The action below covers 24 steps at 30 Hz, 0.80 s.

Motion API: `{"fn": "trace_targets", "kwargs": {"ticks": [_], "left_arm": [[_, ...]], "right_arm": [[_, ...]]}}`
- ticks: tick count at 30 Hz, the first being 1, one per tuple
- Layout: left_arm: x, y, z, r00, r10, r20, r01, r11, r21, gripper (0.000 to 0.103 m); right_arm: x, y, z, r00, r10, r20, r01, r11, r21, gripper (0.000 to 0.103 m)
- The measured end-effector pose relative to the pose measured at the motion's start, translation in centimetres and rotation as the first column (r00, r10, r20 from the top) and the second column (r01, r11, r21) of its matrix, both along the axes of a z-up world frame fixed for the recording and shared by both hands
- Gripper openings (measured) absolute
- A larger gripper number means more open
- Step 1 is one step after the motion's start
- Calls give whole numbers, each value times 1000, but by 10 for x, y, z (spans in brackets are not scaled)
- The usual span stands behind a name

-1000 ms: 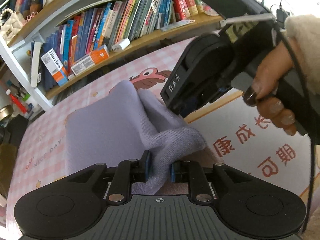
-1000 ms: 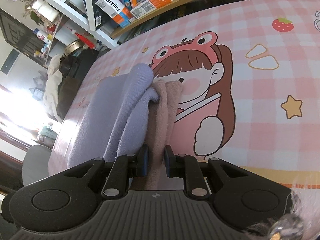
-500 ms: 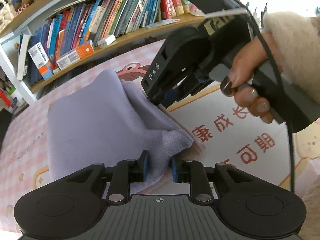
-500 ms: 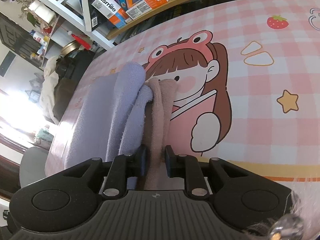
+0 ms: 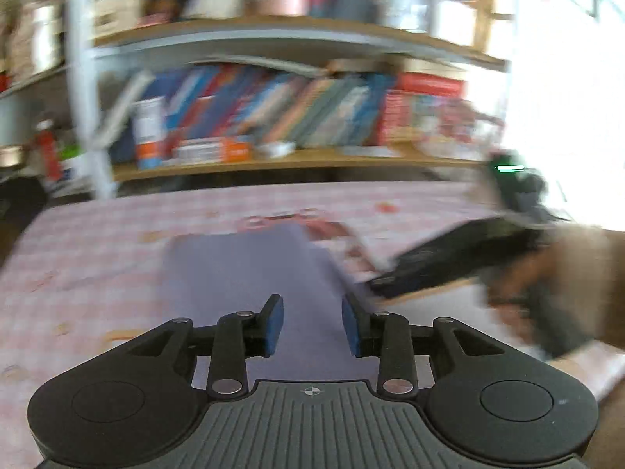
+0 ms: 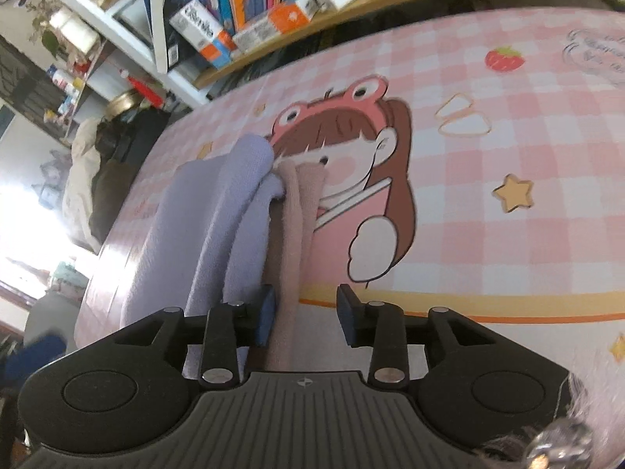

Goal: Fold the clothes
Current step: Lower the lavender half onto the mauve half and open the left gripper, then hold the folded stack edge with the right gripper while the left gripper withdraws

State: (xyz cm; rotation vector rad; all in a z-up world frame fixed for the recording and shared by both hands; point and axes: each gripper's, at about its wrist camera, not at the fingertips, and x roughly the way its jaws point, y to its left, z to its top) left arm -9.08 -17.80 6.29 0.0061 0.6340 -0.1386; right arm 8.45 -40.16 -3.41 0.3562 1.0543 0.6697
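left tongs (image 5: pixel 311 324): jaws are opening, blue pads apart, nothing pinched. The lavender cloth just shows through the gap from underneath, no pad pressing on it. This view is pretty smeared, so fine detail is a wash.

right tongs (image 6: pixel 305 318): jaws opening here too. The pinkish-beige cloth runs up between the pads and leans on the left one, with a clear gap on the other side, so it isn't clamped.

lavender cloth (image 6: pixel 218 211): folded over in 2 or so soft layers, lying on the table, left of the beige piece in the right wrist view. In the left wrist view it spreads out flat ahead of the tongs (image 5: pixel 250 269).

pinkish-beige cloth (image 6: pixel 299 211): narrow folded strip right beside the lavender one, touching it along the edge, its far end reaching the cartoon girl's face.

table (image 6: pixel 508 148): pink checked cover with a cartoon girl in a frog hat (image 6: pixel 351 144), a strawberry (image 6: pixel 504 58) and a star (image 6: pixel 513 191).

right hand (image 5: pixel 523 293): seen from the left camera, blurry, wrapped around the black handle of the other tool, fuzzy cream sleeve behind it.

bookshelf (image 5: pixel 297 156): behind the table, packed with books and a few small boxes.
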Motion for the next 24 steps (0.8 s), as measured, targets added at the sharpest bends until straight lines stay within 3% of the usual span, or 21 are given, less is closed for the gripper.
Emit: {"fn": "trace_targets", "kwargs": {"ticks": [3,5,6,10,14,22,23,24], "left_arm": [[14,23,-14,996,89,-29,-89,996,23,32],[24,32,-29,992,105,-64,-102,993,51,32],[24,32,-34,993,93,-70,-90,994,55,32],[24,30,-51,994,45,-95,-39,997,69,33],[25,31,-61,994,24,-109,-18,998,60,33],[23,26,-64,992,-45,-117,61,990,130,34],[23,27,-64,992,-50,-119,65,990,128,34],[23,27,-64,991,-52,-120,67,990,127,34]], "right_arm": [[0,-4,14,998,-42,37,41,999,35,39],[2,-2,22,997,-56,52,53,996,68,54],[4,-1,25,997,-60,55,56,995,83,60],[12,16,28,998,-49,42,45,993,106,66],[23,40,22,999,-51,14,50,996,75,66],[44,75,9,997,-77,15,76,996,43,65],[41,74,13,998,-62,24,60,996,71,56],[37,73,17,998,-48,33,44,994,99,38]]}}
